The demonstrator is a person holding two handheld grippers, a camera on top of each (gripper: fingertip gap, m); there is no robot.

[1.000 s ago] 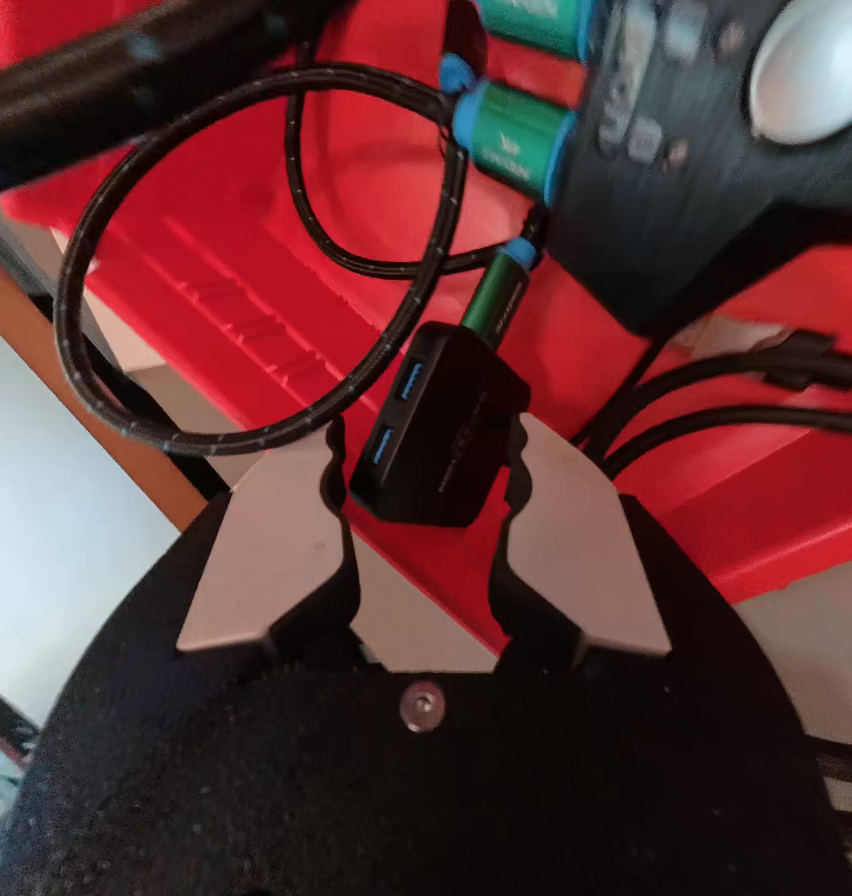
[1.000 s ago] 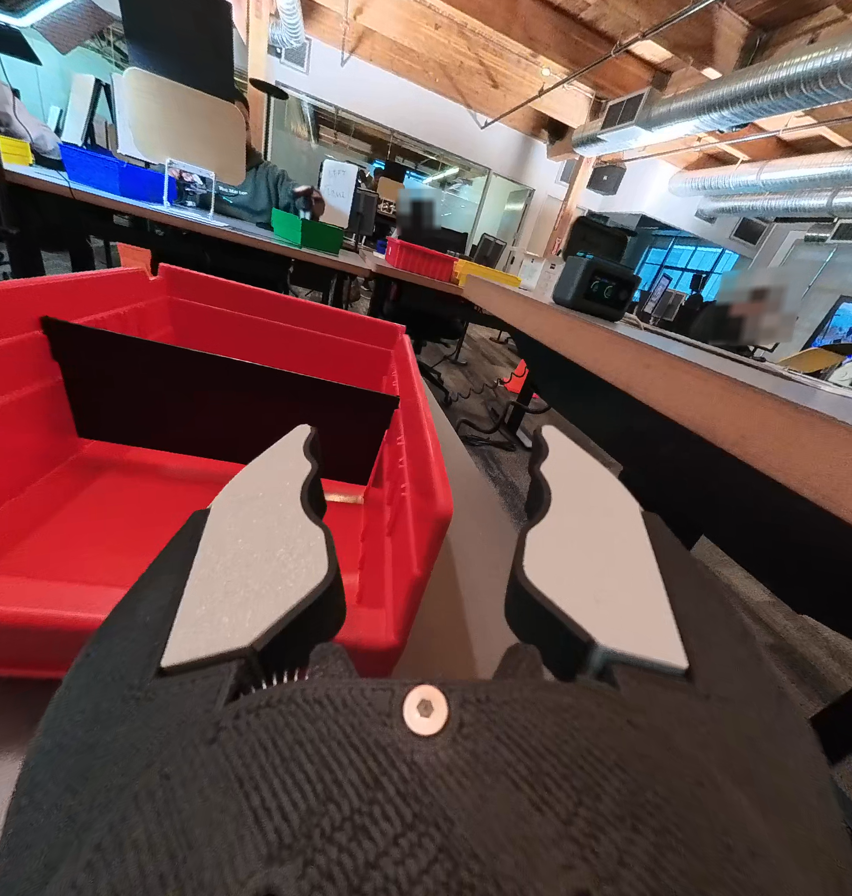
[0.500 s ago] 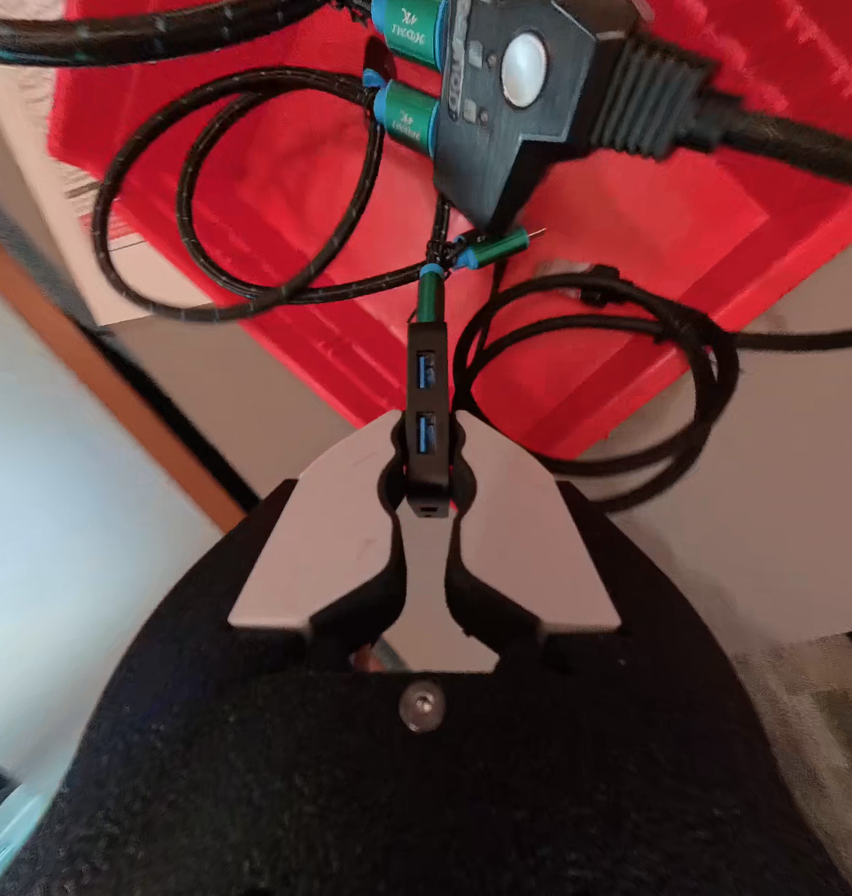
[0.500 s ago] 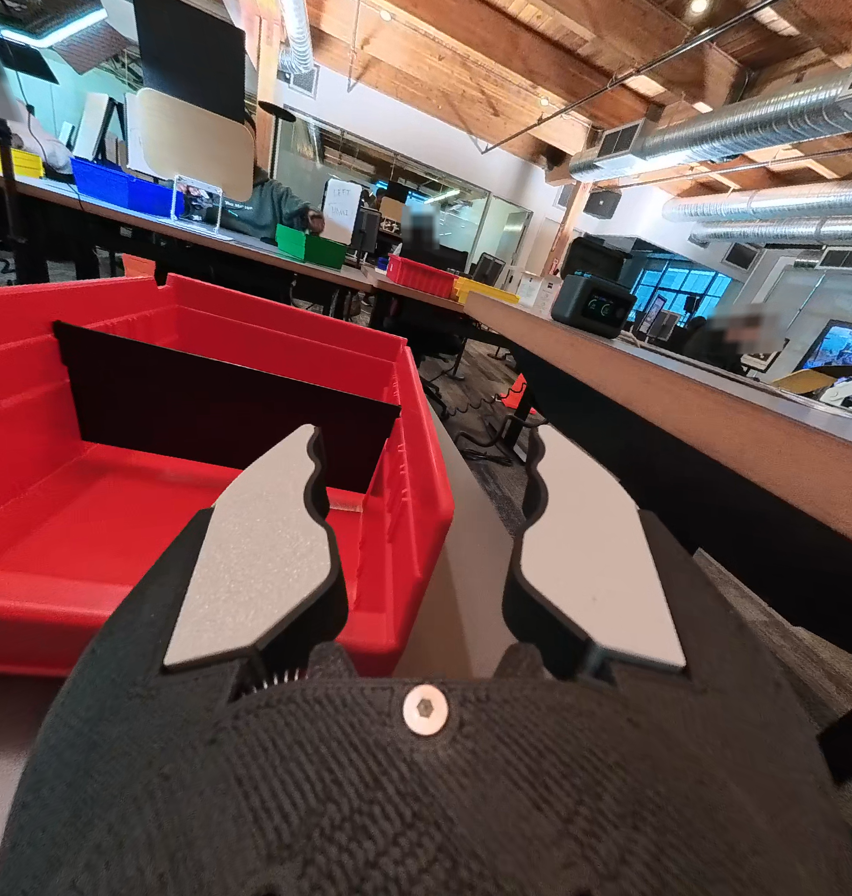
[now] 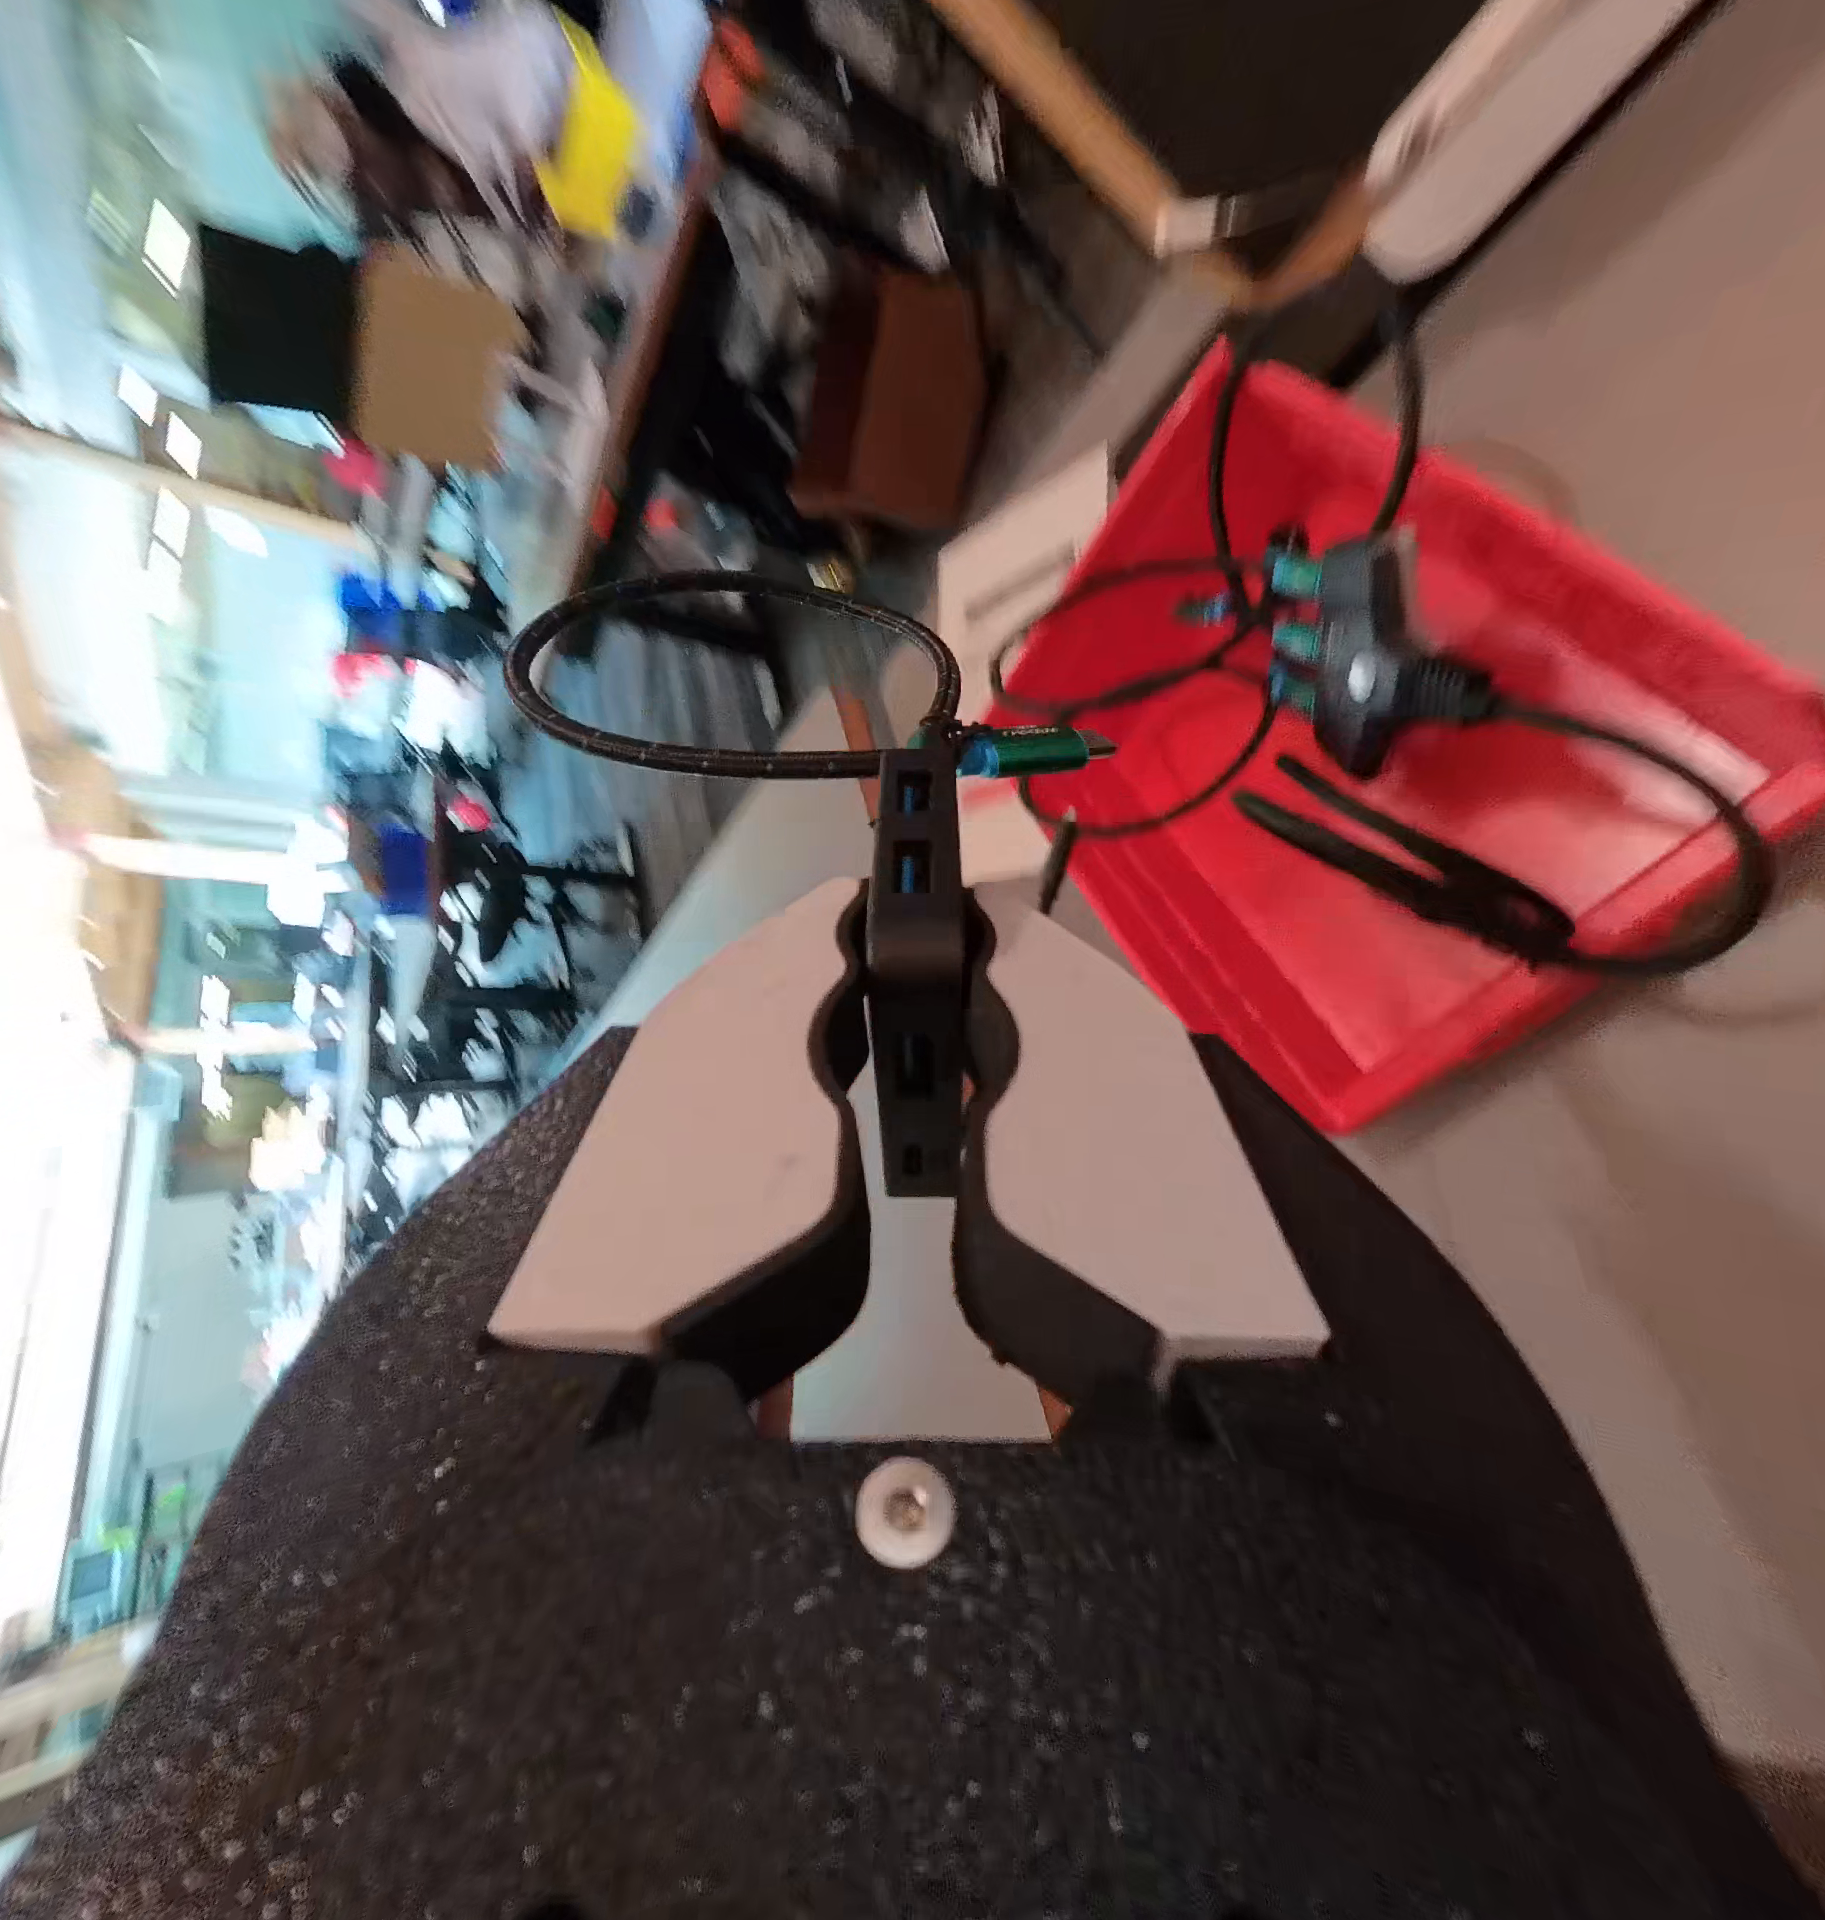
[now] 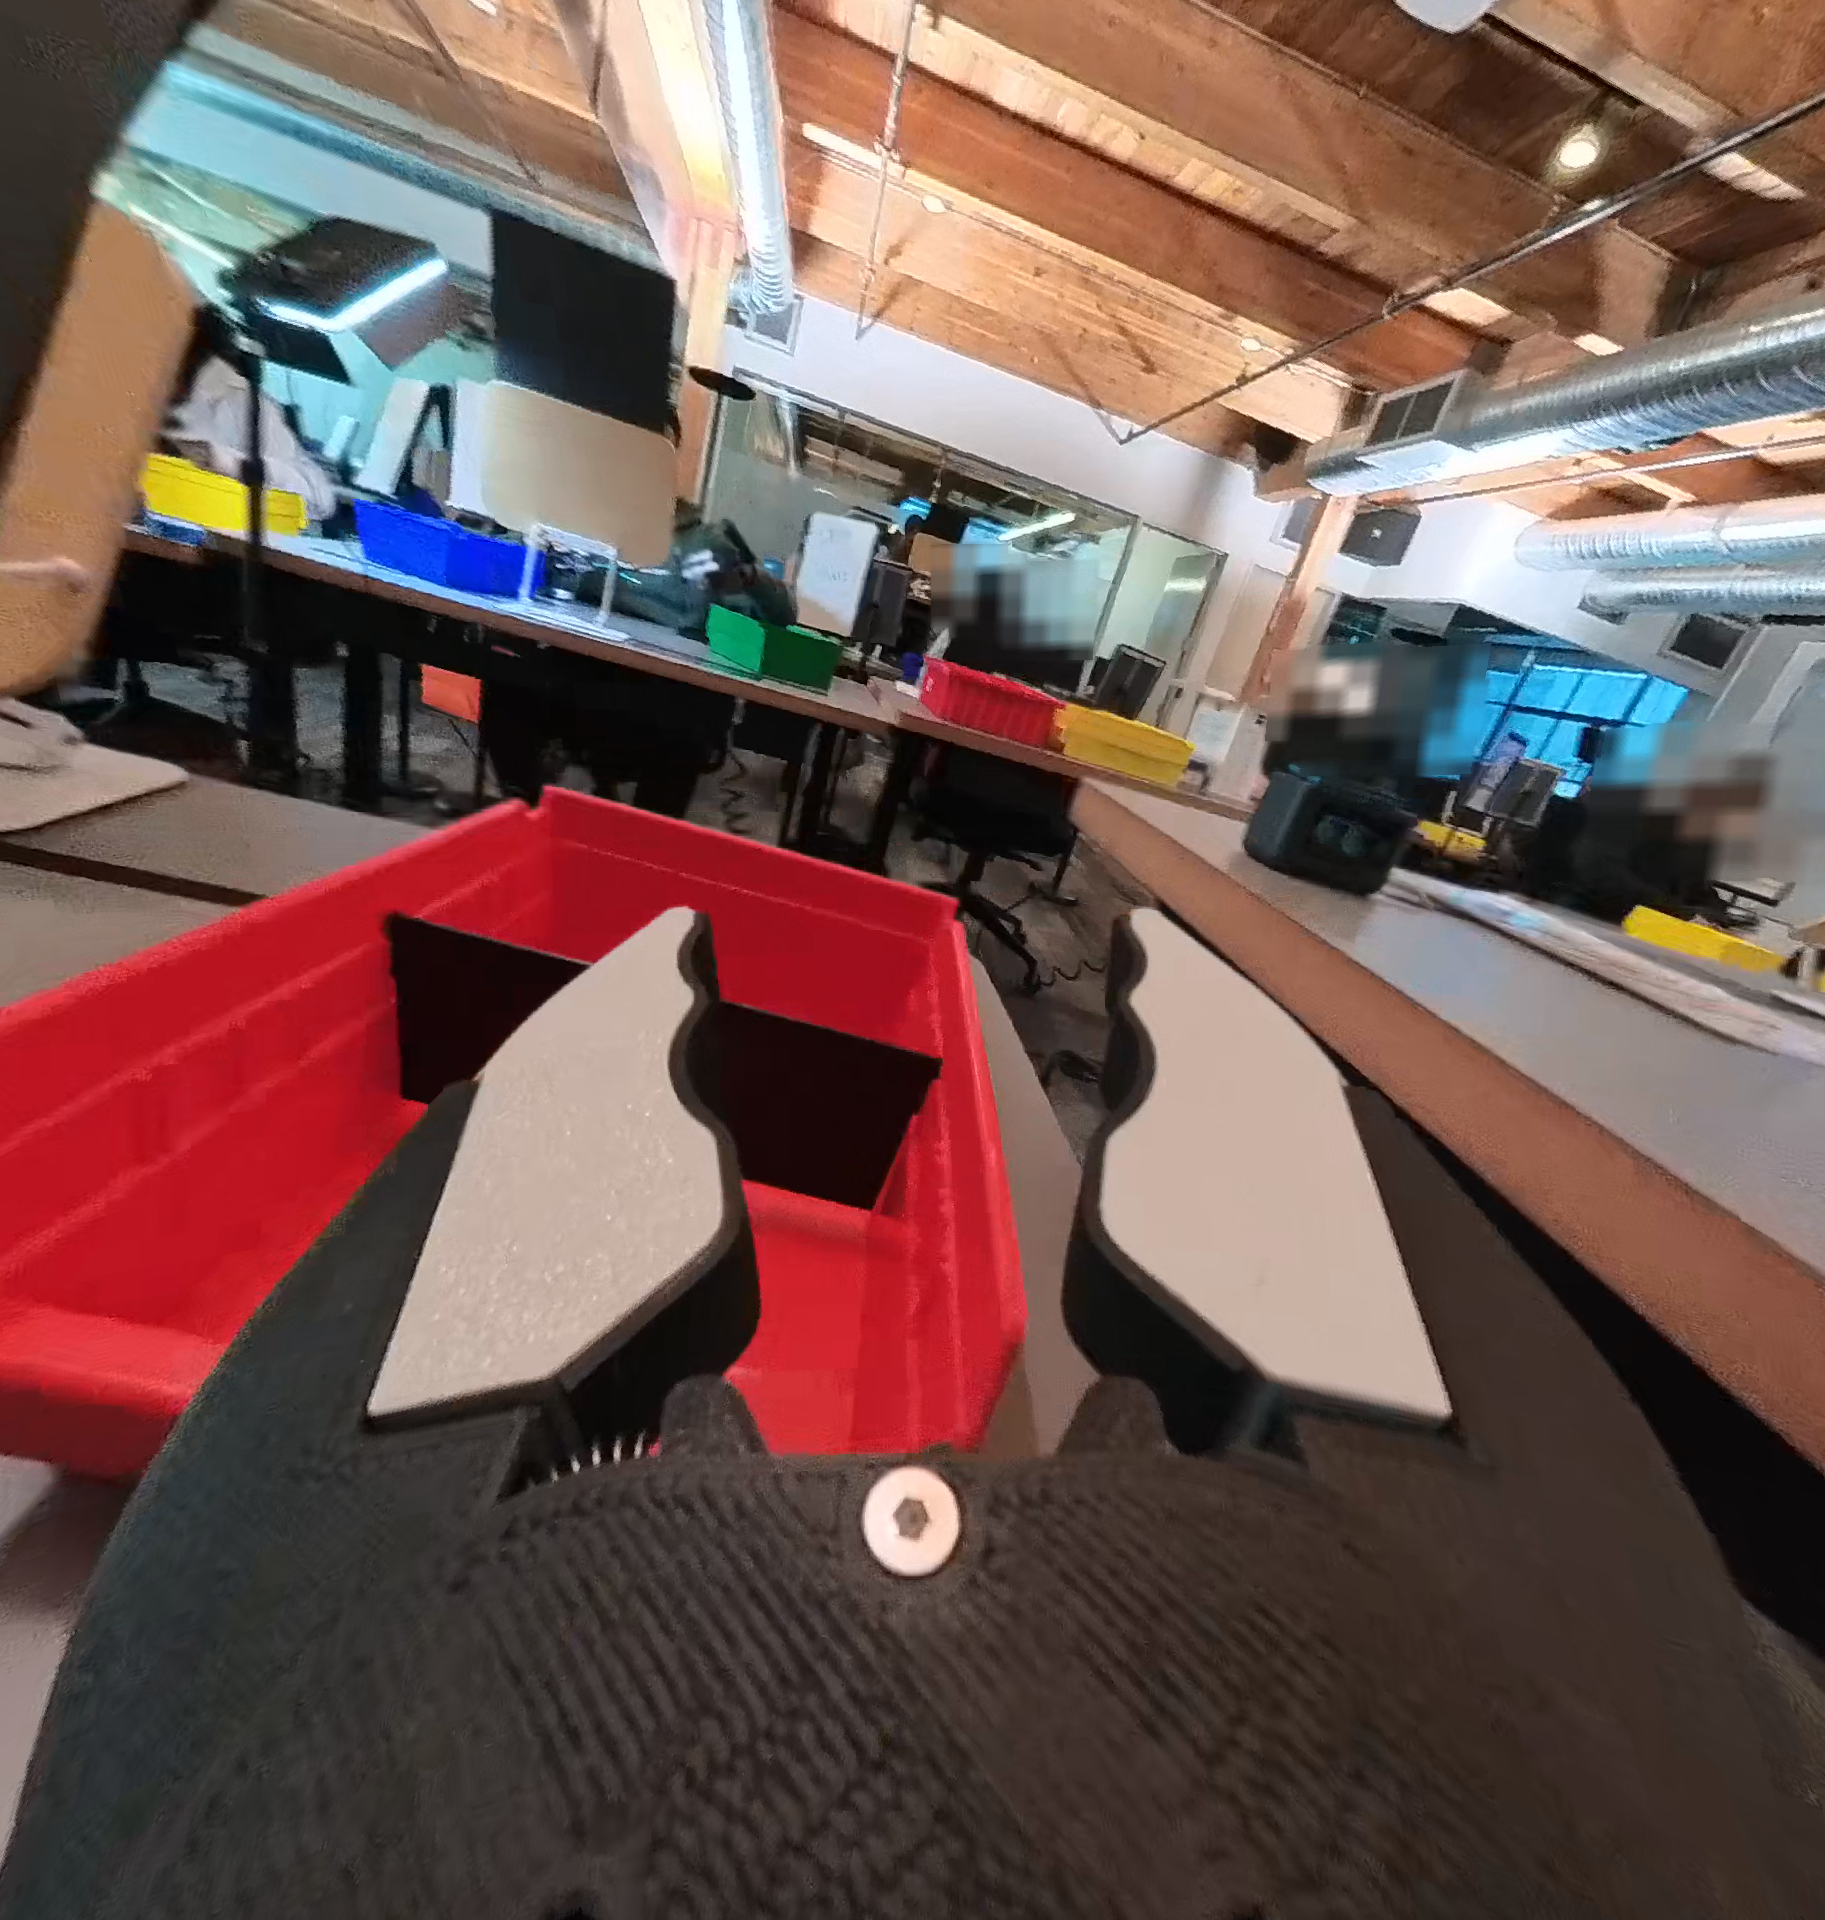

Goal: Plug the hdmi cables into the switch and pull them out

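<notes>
Lifted hub (image 5: pixel 916 935), switch (image 5: pixel 1355 665) in bin (image 5: pixel 1407 997)

An open-plan workshop or lab office. Long shared tables (image 6: pixel 1573 1049) run in rows, carrying plastic bins in yellow (image 6: pixel 1126 743), green (image 6: pixel 773 644), blue (image 6: pixel 440 545) and red (image 6: pixel 991 694). Overhead, a timber-beam ceiling (image 6: pixel 1095 208) with bare metal air ducts (image 6: pixel 1614 395). Glass-walled rooms (image 6: pixel 991 540) close the far side; office chairs (image 6: pixel 991 821) and a lamp on a stand (image 6: pixel 326 281) stand among the tables.
</notes>
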